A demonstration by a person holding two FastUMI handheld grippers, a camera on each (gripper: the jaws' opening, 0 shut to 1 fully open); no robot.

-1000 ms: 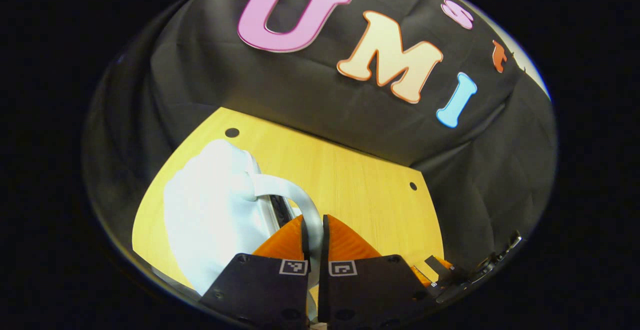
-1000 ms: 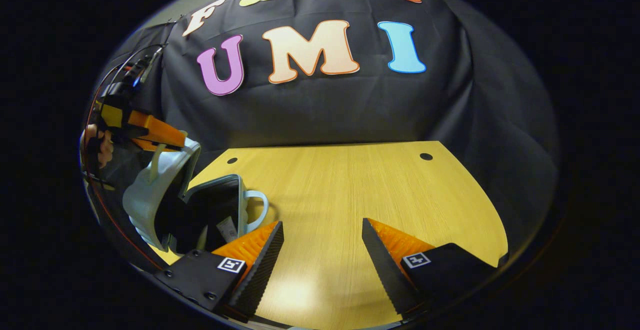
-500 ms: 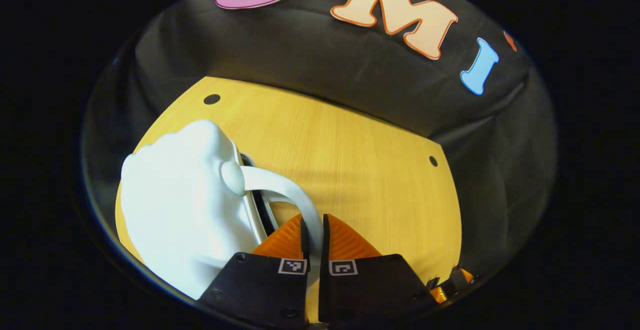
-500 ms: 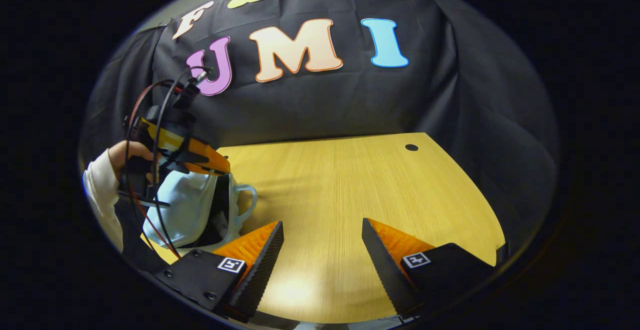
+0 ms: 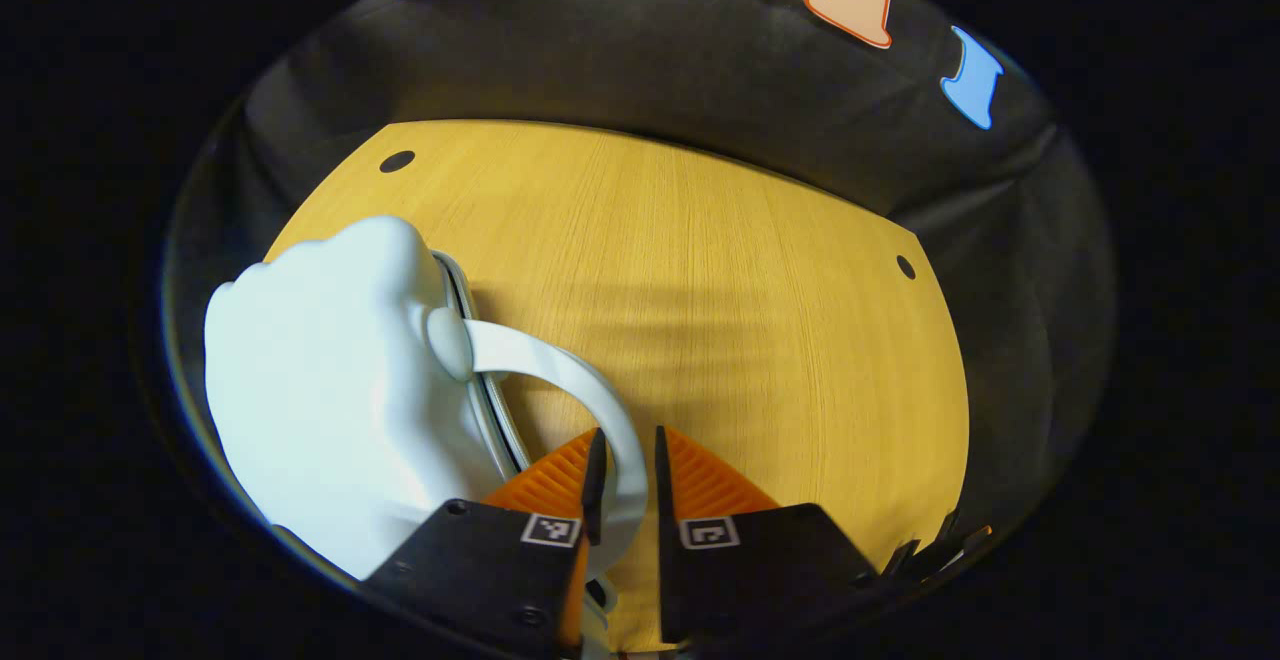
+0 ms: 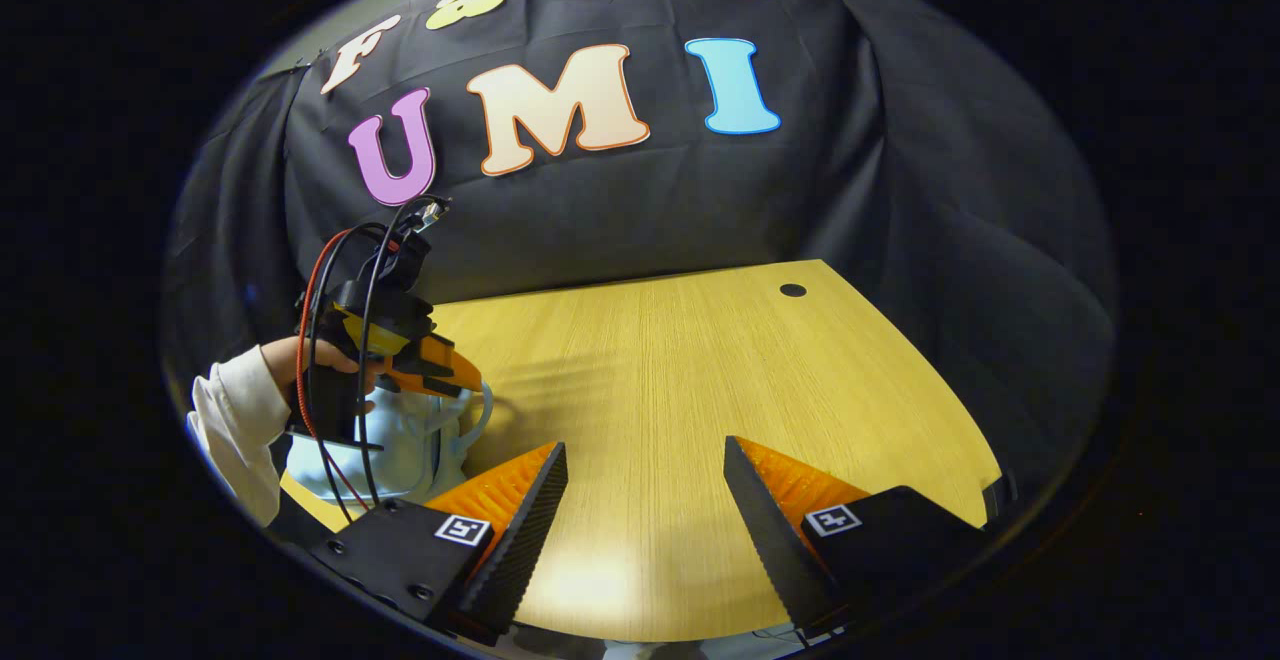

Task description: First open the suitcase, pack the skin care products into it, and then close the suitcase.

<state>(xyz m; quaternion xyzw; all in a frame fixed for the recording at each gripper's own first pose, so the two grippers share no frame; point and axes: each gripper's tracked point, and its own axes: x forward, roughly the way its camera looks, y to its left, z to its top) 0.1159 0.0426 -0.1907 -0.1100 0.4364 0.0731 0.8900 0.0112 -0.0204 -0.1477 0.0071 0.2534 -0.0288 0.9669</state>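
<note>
The pale blue-white suitcase [image 5: 320,410] lies on the wooden table [image 5: 720,280] at the left of the left gripper view, its lid down on the base. Its curved handle [image 5: 560,370] runs between the fingers of my left gripper [image 5: 626,445], which is shut on the handle with both fingers touching it. In the right gripper view the suitcase [image 6: 400,445] sits low at the left under the left gripper [image 6: 455,380] and the hand [image 6: 300,365] that holds it. My right gripper [image 6: 645,460] stands open over bare table [image 6: 680,390], holding nothing. The suitcase's contents are hidden.
The black booth wall closes the table's far side. Two small dark holes [image 6: 793,290] [image 5: 397,161] mark the tabletop near its far corners. Red and black cables [image 6: 330,340] loop off the left gripper's body.
The left gripper has swung the lid down by its handle until it lies on the base, and its fingers now stand slightly wider. The right gripper stayed open and turned a little.
</note>
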